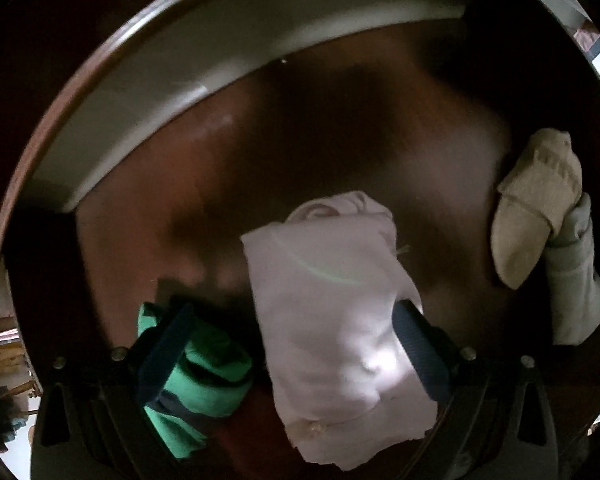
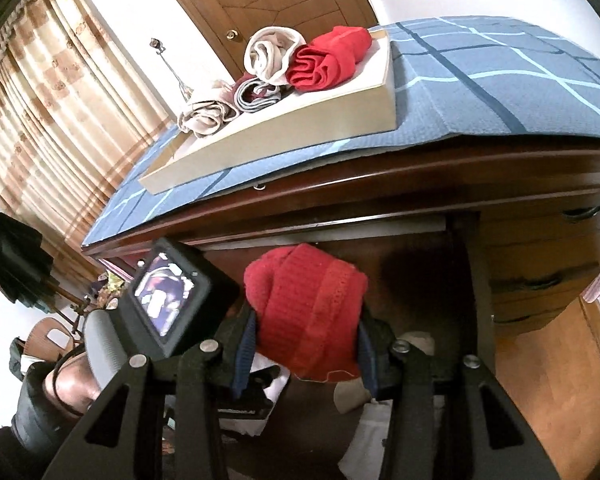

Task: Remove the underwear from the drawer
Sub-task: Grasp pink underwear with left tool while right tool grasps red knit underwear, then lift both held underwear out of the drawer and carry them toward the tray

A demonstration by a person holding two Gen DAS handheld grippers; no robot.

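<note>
A pale pink folded cotton underwear roll (image 1: 332,320) lies on the brown wooden drawer (image 1: 340,128) floor, near its front edge. A red knitted underwear bundle (image 2: 312,312) hangs above the open drawer.

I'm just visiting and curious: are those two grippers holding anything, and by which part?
The right gripper pinches a red rolled garment by its lower sides. The left gripper straddles a white garment, holding nothing.

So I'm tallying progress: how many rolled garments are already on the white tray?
4, possibly more hidden behind: a red roll at the tray's far end, a cream one beside it, a grey-maroon one in the middle, a beige one nearest.
</note>
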